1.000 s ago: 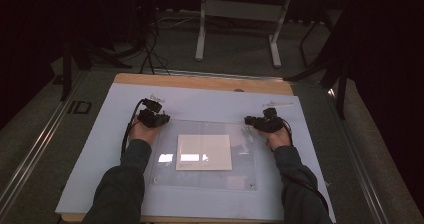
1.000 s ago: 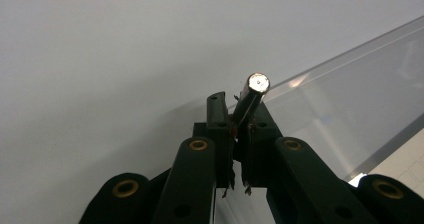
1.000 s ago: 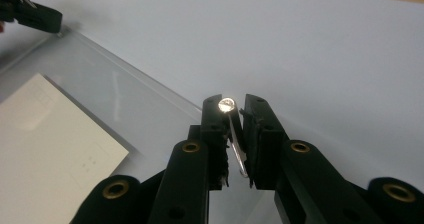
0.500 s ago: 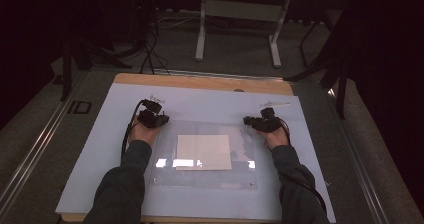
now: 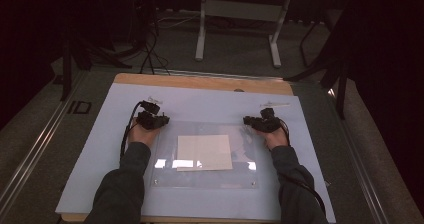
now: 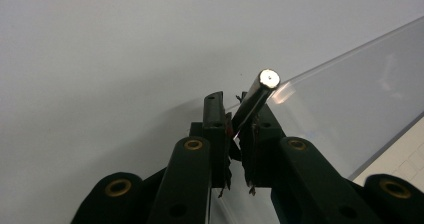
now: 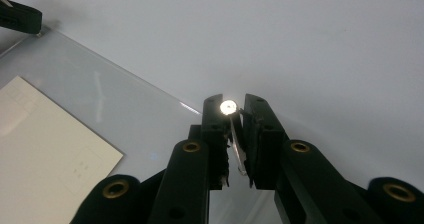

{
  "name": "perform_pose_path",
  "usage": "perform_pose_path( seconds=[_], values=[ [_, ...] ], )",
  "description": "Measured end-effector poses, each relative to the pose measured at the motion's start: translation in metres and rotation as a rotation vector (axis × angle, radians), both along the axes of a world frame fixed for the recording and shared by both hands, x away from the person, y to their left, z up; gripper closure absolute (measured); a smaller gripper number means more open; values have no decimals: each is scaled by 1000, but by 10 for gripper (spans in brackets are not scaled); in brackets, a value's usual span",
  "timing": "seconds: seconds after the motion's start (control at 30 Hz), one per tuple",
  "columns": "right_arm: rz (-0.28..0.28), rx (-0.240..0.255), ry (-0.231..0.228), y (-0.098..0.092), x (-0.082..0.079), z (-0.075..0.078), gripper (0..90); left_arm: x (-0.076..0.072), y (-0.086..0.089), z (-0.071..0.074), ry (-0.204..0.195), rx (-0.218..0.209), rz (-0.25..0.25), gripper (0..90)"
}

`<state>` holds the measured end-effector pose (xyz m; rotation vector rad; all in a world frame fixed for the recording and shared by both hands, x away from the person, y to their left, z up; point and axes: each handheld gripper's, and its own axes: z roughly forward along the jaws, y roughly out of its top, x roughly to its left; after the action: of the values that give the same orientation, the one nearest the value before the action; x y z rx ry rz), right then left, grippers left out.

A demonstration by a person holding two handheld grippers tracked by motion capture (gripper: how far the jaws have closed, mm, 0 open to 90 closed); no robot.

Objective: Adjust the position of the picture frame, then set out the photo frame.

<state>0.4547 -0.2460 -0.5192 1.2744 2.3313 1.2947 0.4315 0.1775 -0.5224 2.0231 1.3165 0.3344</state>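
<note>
Both pins held at the clear sheet's far corners

The left gripper and right gripper each pinch a metal pin over the clear sheet; paper lies under it, pins not yet in.

Both grippers black: left gripper, right gripper. Linkage arms are flat black bars with brass-coloured bushings at the pivots, plain round holes lower down. Jaws are narrow black blocks, one small hole near each tip, ragged dark pad edges inside. Black cable loops off the left unit. Person wears dark grey long sleeves.
</note>
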Motion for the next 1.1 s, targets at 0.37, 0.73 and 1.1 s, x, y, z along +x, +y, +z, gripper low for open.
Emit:
perform_pose_path(
  seconds=[0.37, 0.73, 1.1],
  values=[
    [-5, -28, -27, -1, -4, 0, 763, -13, 13, 5, -56, -66, -13, 715],
    [-3, -15, -67, -13, -14, 6, 711, -28, 31, 11, -123, -123, -2, 620],
    [2, -22, -116, -18, -23, 6, 737, -33, 33, 11, -182, -126, -9, 562]
  ],
)
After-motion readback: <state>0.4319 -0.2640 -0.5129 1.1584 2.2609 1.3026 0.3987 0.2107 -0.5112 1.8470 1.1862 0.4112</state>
